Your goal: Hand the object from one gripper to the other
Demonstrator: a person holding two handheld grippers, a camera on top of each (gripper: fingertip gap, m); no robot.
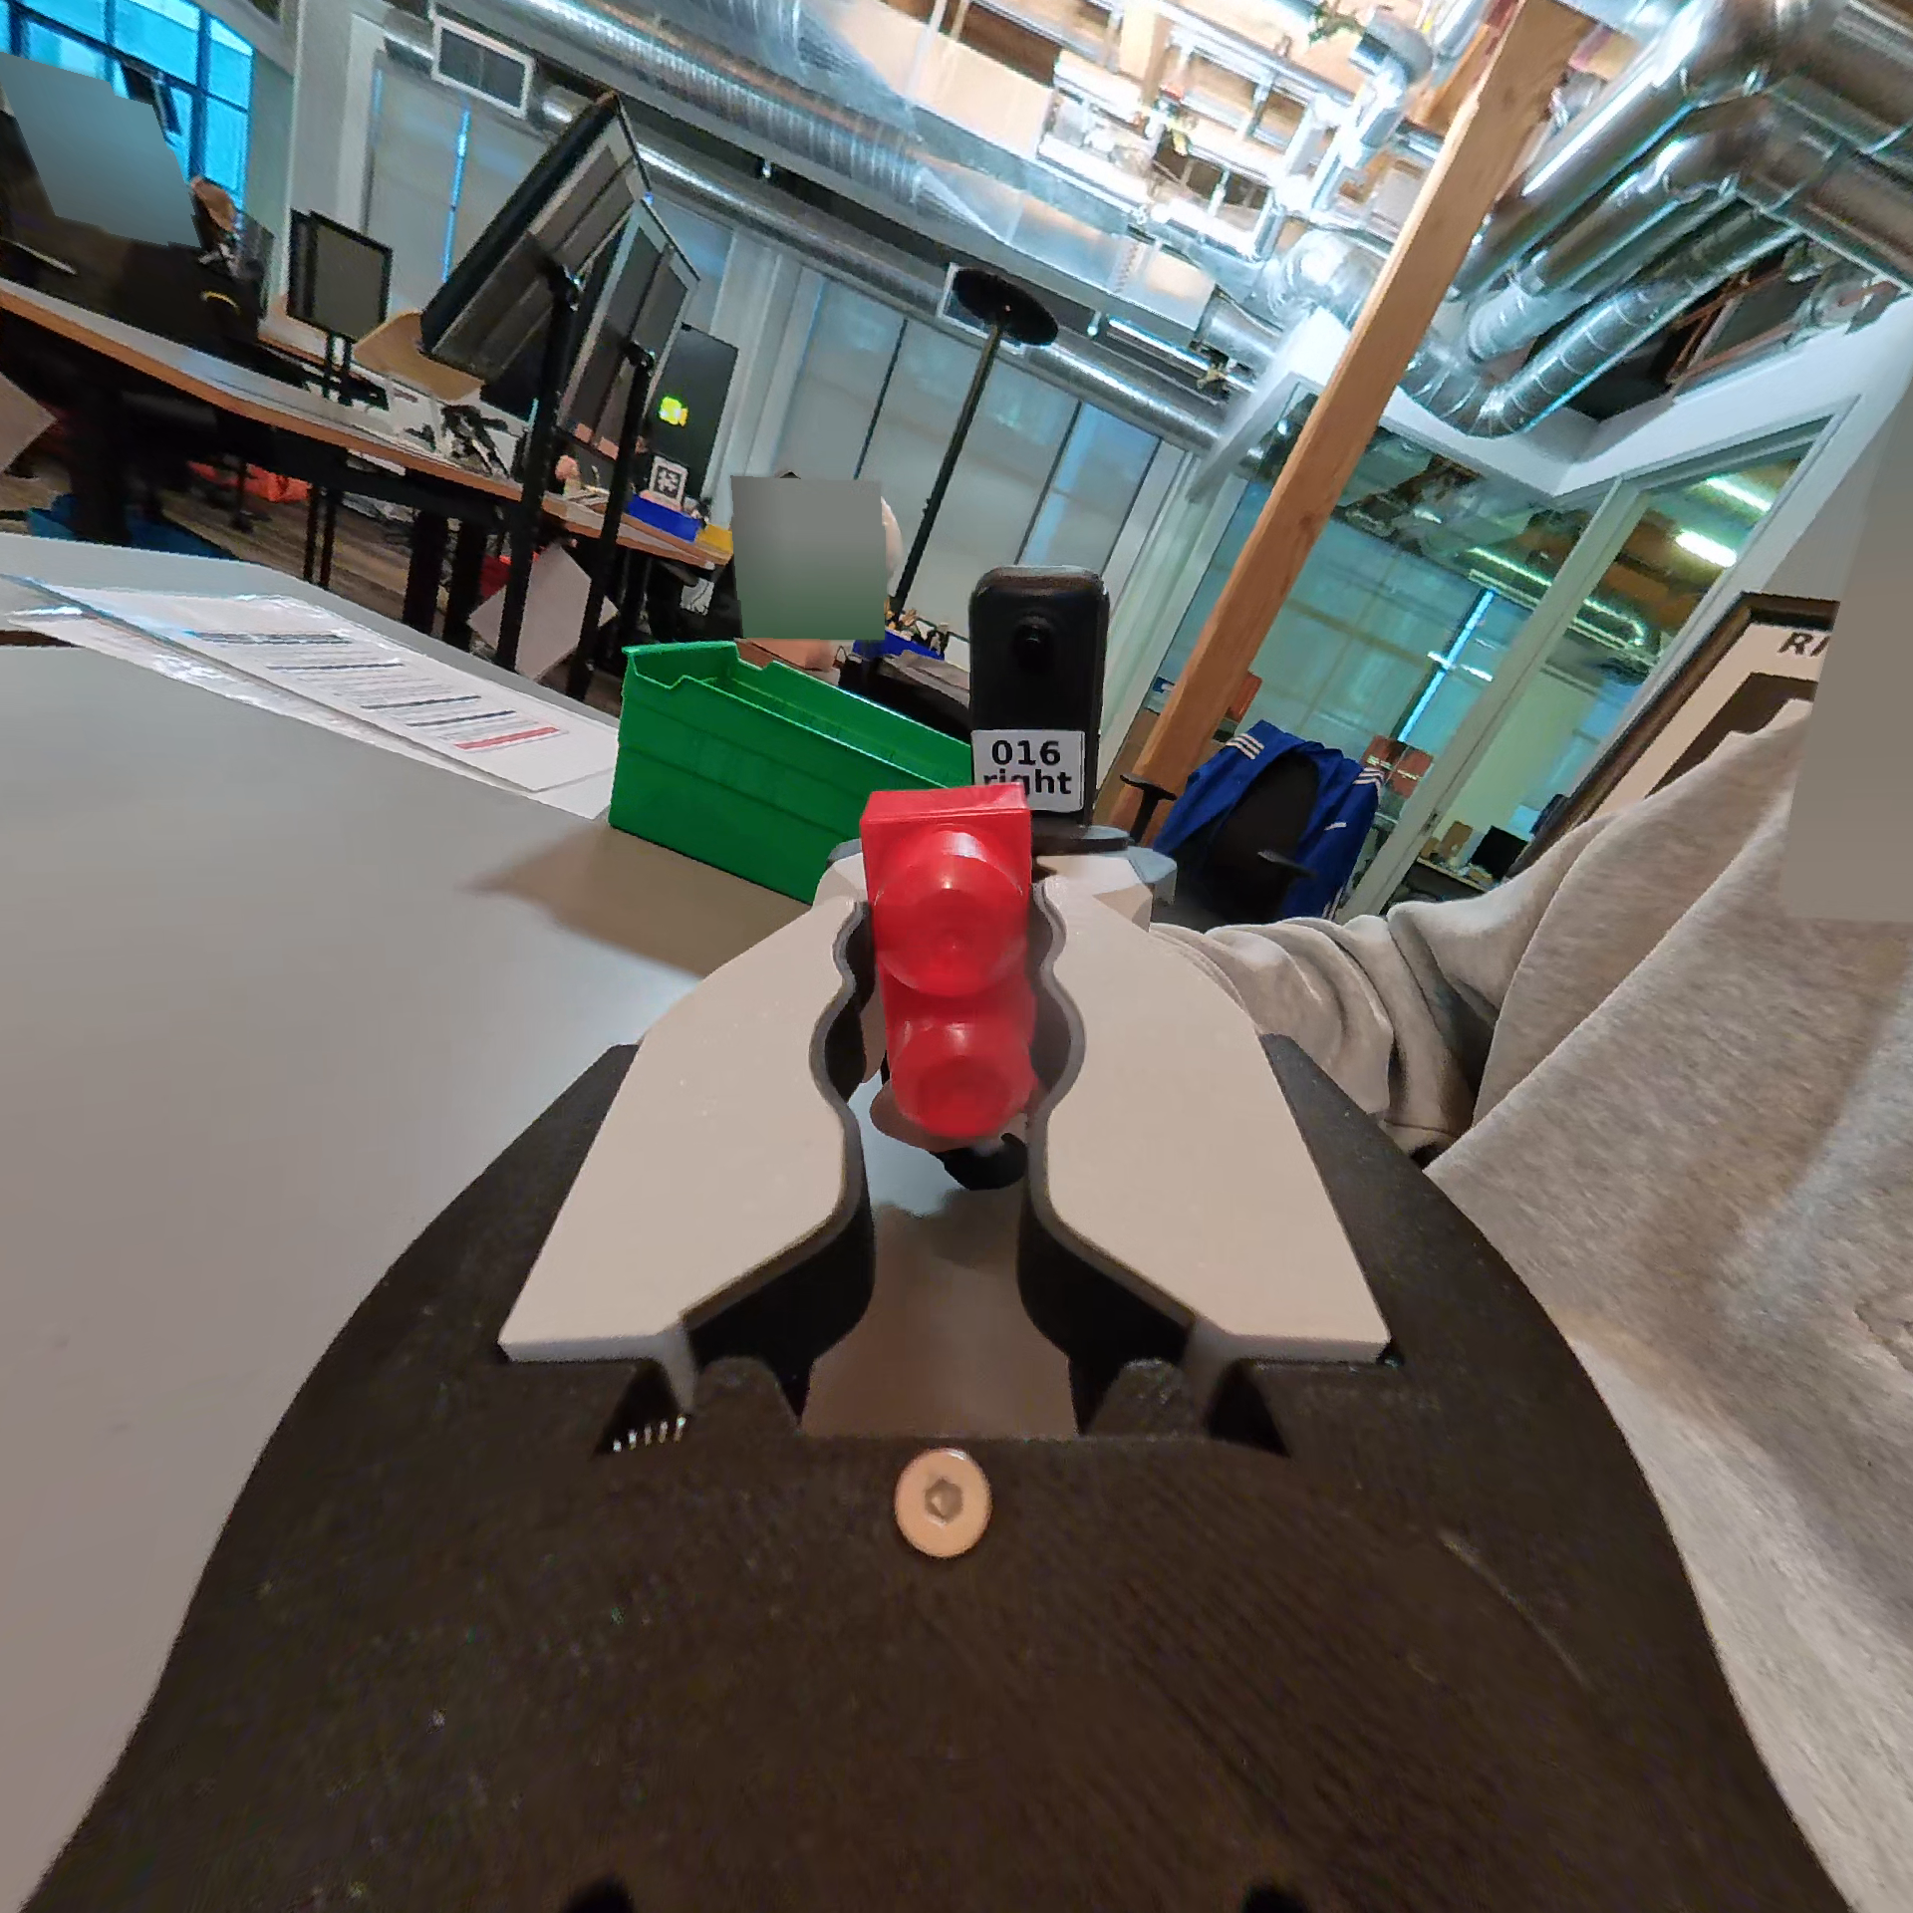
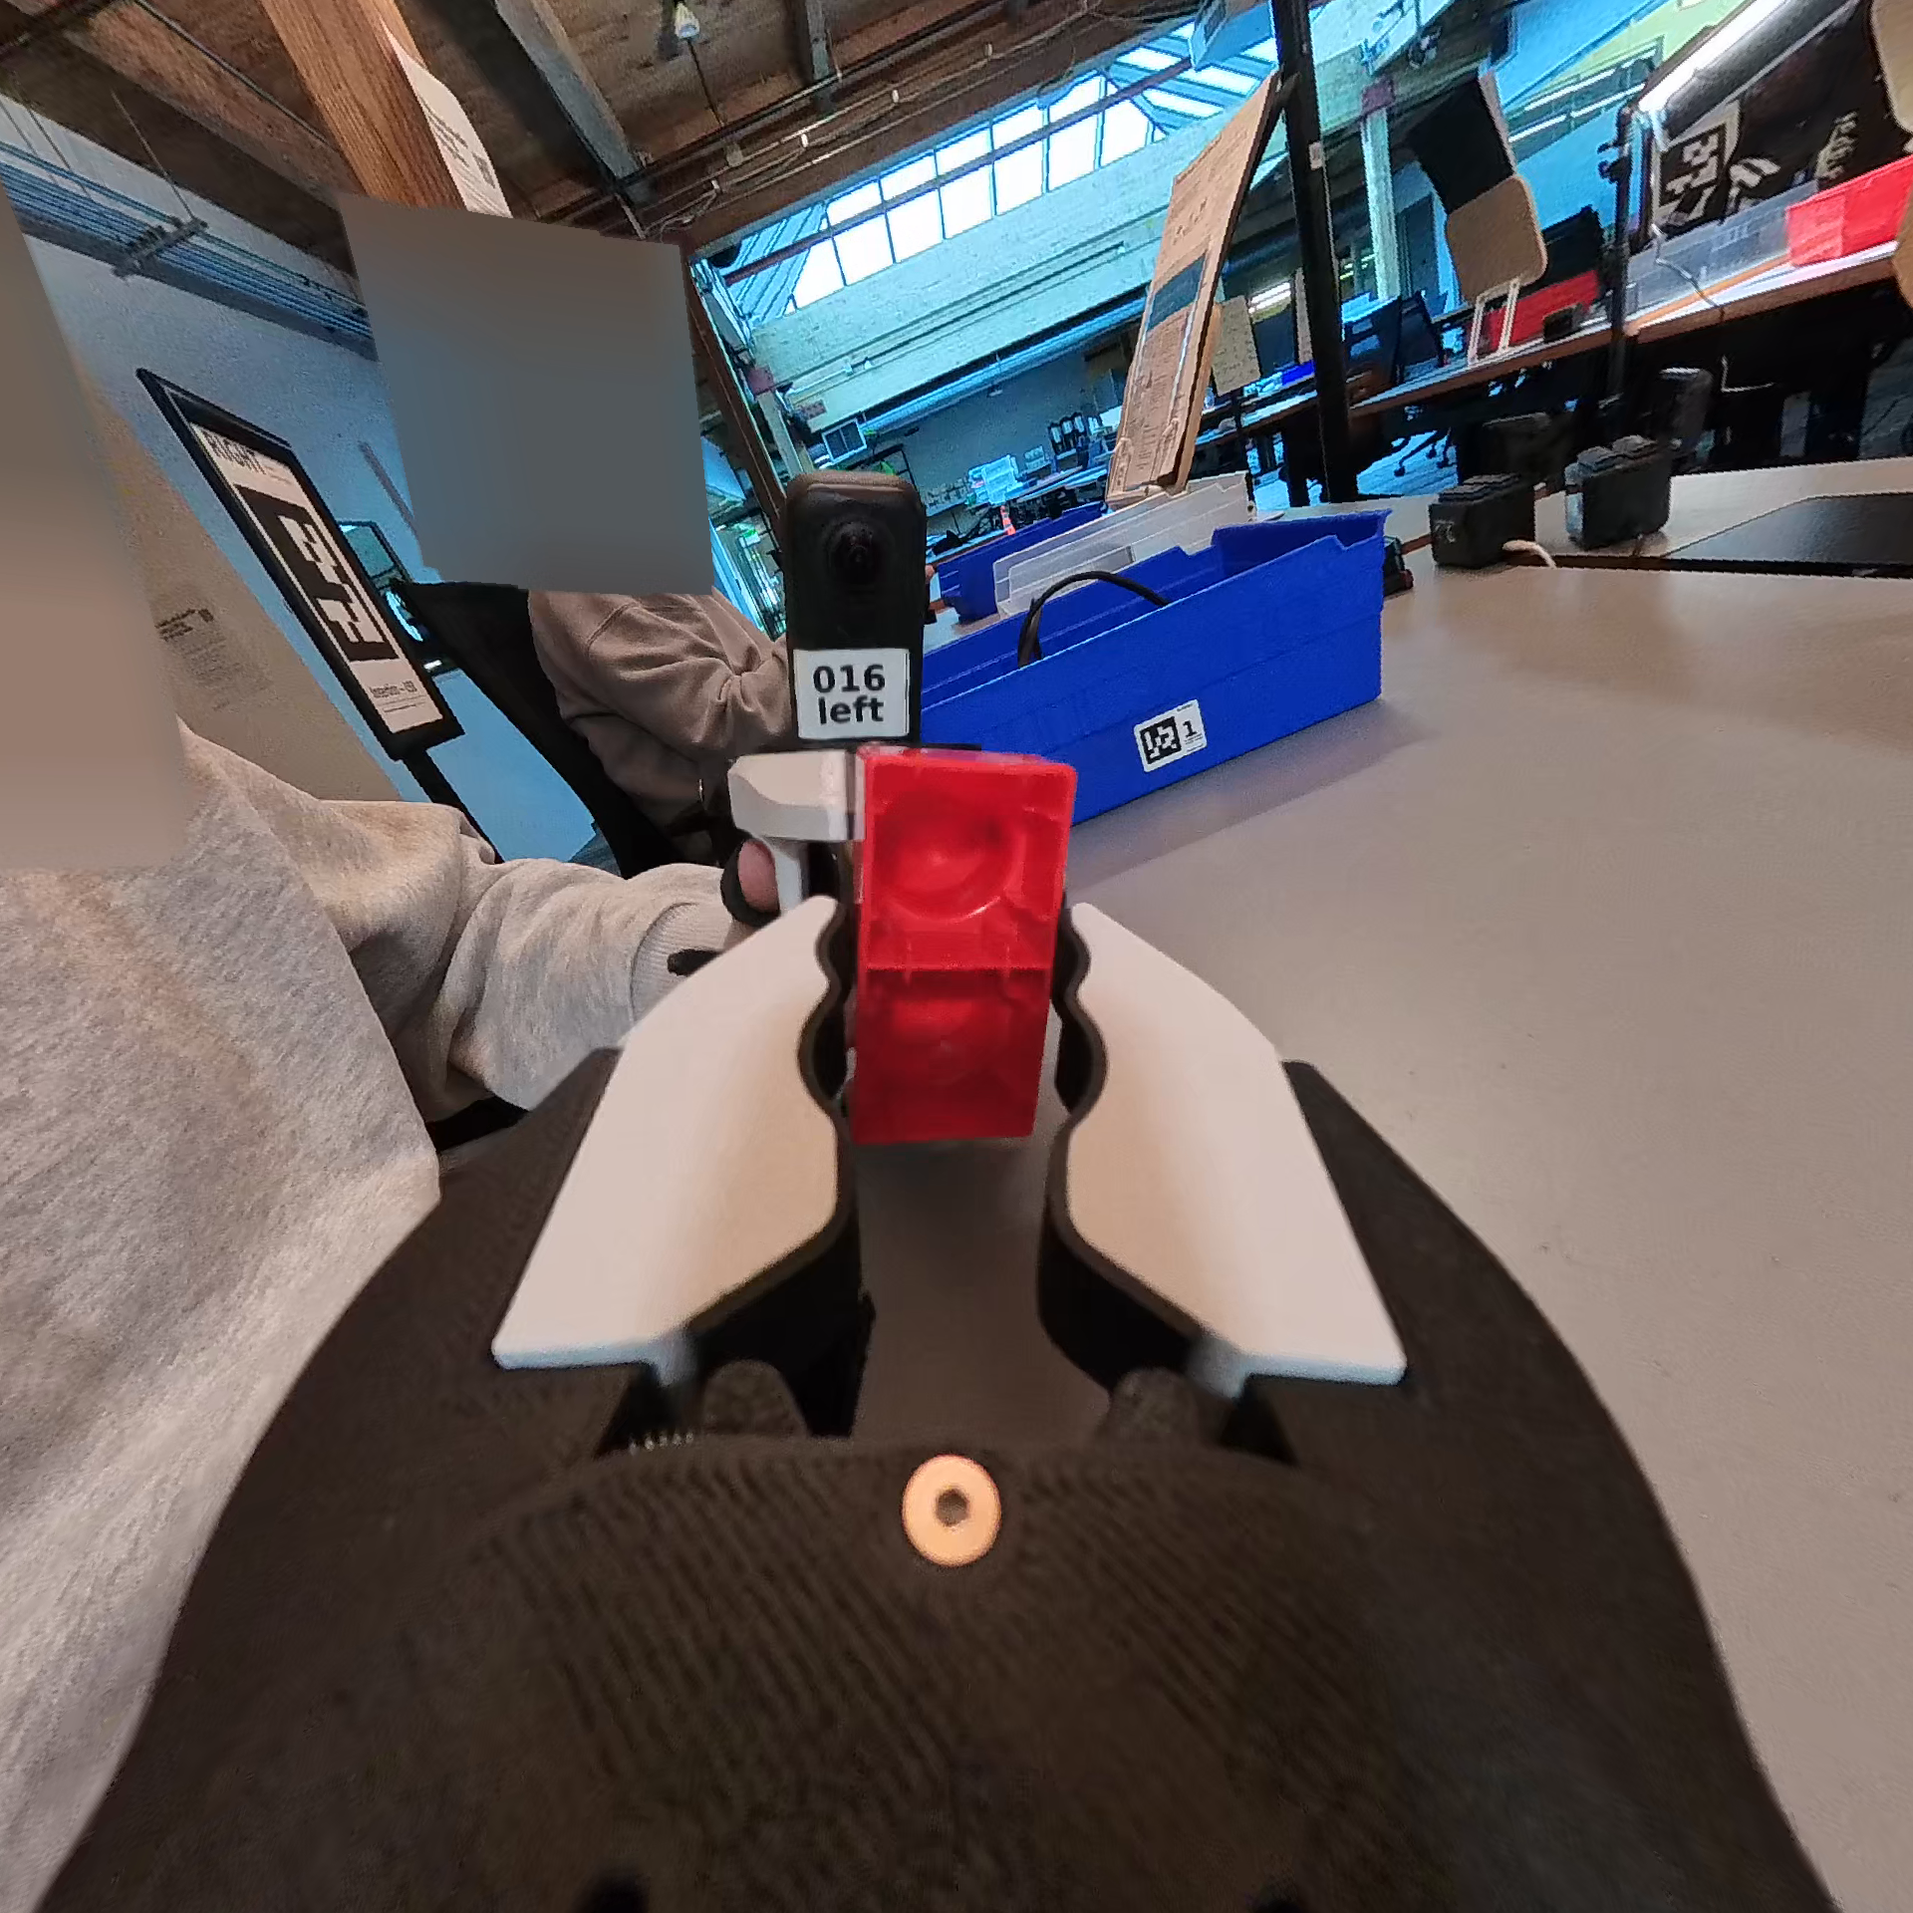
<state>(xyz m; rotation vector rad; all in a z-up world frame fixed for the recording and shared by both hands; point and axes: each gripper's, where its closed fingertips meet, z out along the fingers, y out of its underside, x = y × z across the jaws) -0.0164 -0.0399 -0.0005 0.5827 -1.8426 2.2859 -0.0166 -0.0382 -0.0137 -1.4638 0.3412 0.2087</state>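
Note:
A red two-stud brick stands upright in the air between both grippers, above the grey table. Its studs face the left wrist camera. Its hollow underside faces the right wrist camera. My left gripper is closed around the studs, with a thin dark gap on its left side. My right gripper is shut on the brick's two side walls. The right gripper's fingertips show just behind the brick. One left finger shows beside the brick's top; the other is hidden.
A green bin stands on the table behind the grippers, with a printed sheet to its left. A blue bin holding a cable sits on the far side. The person's grey sleeves are close by. Desks and monitors fill the background. My left and right fingertips are right by each other.

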